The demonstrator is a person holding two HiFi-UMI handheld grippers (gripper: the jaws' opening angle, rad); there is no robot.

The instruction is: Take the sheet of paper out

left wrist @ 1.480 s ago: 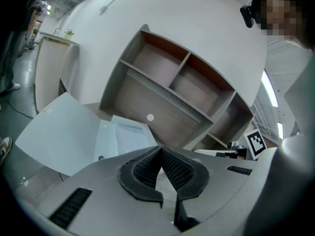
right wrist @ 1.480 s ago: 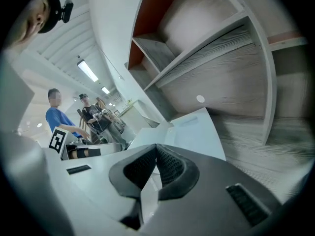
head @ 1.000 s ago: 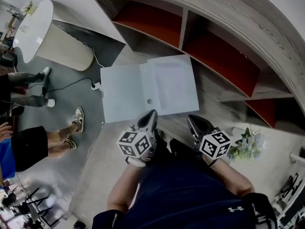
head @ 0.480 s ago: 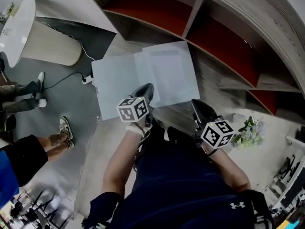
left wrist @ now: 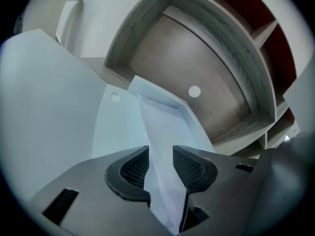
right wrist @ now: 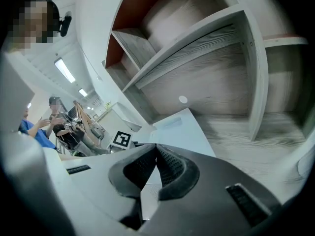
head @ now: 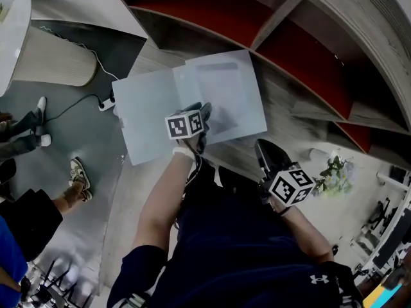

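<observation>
A pale blue plastic folder (head: pixel 149 117) lies open on the wooden surface in front of the shelf. A white sheet of paper (head: pixel 231 98) rests in its right half. My left gripper (head: pixel 206 114) reaches down onto that half. Its jaws have just been opening, and in the left gripper view (left wrist: pixel 160 164) a raised edge of the sheet (left wrist: pixel 156 132) stands between the pads, which do not press on it. My right gripper (head: pixel 263 149) hangs back near the person's body, just short of the folder's near edge. It is shut and holds nothing (right wrist: pixel 154 156).
A curved wooden shelf unit with red back panels (head: pixel 218 15) rises just behind the folder. A round white pedestal table (head: pixel 48 59) and a power cable (head: pixel 77 104) are at the left. People's feet (head: pixel 77 172) stand on the grey floor. A small flower bunch (head: pixel 334 175) sits at the right.
My left gripper has moved forward and down from beside the body onto the folder's right half, and its jaws have opened. The right gripper has stayed where it was.
</observation>
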